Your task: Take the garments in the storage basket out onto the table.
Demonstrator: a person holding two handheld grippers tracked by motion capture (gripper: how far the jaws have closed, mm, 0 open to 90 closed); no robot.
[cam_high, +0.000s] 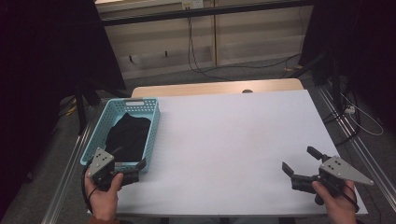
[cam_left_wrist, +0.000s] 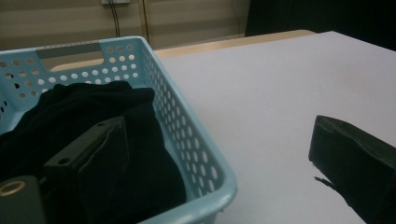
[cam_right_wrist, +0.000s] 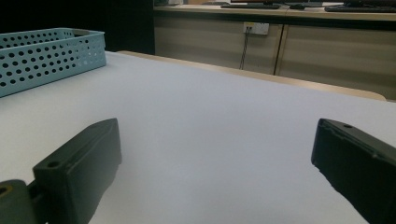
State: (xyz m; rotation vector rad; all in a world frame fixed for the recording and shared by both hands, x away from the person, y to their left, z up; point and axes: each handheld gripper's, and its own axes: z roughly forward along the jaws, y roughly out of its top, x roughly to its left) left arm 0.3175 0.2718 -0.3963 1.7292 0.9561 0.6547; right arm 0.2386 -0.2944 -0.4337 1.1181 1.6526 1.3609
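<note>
A pale blue basket (cam_high: 154, 122) stood at the table's (cam_high: 233, 140) left edge, and a black cloth (cam_high: 126, 135) lay bunched inside it, covering most of the floor of the basket and rising partway up the walls. The left gripper (cam_high: 140, 166) hung at the basket's near right corner. In the left gripper view its 2 jaws stood wide apart, 1 over the cloth (cam_left_wrist: 93, 121) inside the basket (cam_left_wrist: 187, 140), the other outside over the white tabletop, so they straddled the near wall. They held nothing.

The right gripper (cam_high: 299, 163) sat low near the table's near right corner, well apart from the basket. Its jaws were spread wide too, with only bare table (cam_right_wrist: 210, 130) between them in the right gripper view, and the basket (cam_right_wrist: 46, 60) far off to one side.

By the look of it, the step in hand was the reach for the cloth: the left tongs were poised at the basket but had not yet gripped. The next move would call for shifting the left gripper further in, so that both jaws clear the wall and come down over a raised fold, then closing on it firmly enough to lift the cloth free without dragging the light basket along. The right gripper seemed to be waiting, perhaps to take a second corner once the cloth came out.
</note>
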